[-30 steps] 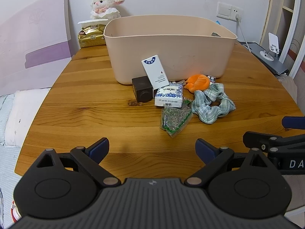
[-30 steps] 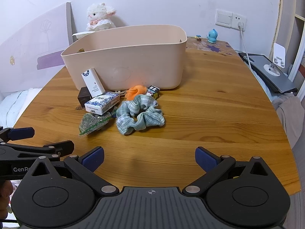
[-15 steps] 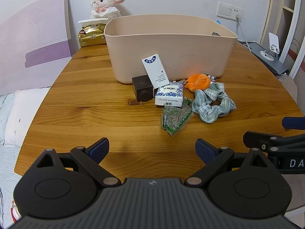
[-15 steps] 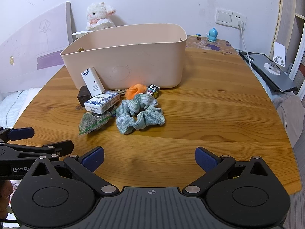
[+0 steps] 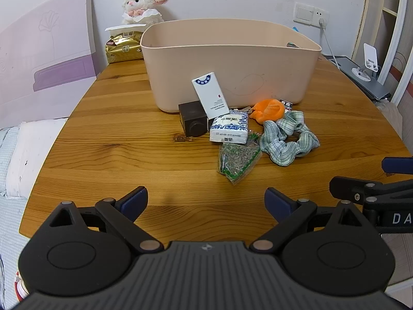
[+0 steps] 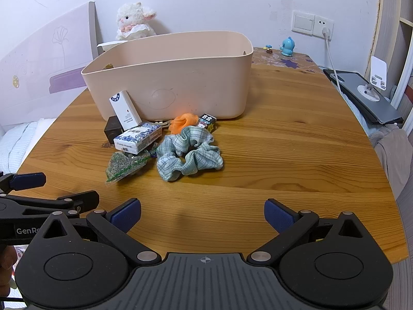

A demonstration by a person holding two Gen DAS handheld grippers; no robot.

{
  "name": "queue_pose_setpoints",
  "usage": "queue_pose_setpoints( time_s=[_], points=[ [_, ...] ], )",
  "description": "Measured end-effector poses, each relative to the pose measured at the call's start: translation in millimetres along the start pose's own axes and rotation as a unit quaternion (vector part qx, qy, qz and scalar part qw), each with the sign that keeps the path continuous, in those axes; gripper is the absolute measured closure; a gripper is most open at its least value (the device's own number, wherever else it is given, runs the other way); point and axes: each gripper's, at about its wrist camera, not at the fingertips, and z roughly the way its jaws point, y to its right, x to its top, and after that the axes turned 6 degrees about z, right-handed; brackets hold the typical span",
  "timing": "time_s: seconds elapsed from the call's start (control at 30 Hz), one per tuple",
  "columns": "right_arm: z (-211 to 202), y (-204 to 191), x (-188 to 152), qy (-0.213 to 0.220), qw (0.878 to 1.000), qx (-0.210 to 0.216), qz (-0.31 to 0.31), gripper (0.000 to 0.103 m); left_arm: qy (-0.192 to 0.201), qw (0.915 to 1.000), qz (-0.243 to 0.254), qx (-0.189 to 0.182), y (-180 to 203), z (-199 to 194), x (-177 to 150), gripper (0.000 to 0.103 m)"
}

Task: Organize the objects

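A beige plastic bin [image 5: 232, 62] [image 6: 170, 77] stands on the wooden table [image 5: 116, 155] [image 6: 296, 139]. In front of it lie a white box [image 5: 210, 94] [image 6: 125, 111] leaning on the bin, a dark cube [image 5: 192, 118] [image 6: 112, 129], a blue-white tissue pack [image 5: 229, 126] [image 6: 138, 138], a bag of seeds [image 5: 237, 159] [image 6: 126, 164], an orange cloth item [image 5: 269, 109] [image 6: 183, 122], a green checked scrunchie [image 5: 287, 138] [image 6: 189, 155] and a small printed box [image 6: 206, 121]. My left gripper [image 5: 206, 201] and right gripper [image 6: 202, 213] are open and empty, near the table's front edge, short of the pile.
A plush lamb [image 5: 143, 6] [image 6: 134, 20] and a gold packet [image 5: 125, 47] sit behind the bin. A blue figurine [image 6: 287, 46] and a cable [image 6: 333, 64] are at the back right. A laptop with phone stand [image 6: 366, 95] lies right. A bed [image 5: 15, 155] is left.
Both grippers have crept slightly toward the pile; nothing on the table has moved.
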Motion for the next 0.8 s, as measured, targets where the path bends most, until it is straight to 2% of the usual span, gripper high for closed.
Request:
queue_pose_setpoints(
  time_s=[0.8],
  points=[
    [3,4,19,0.012,1.0,0.005,0.006,0.0,0.019,0.9998,-0.002,0.004,-10,-2,10,0.006]
  ],
)
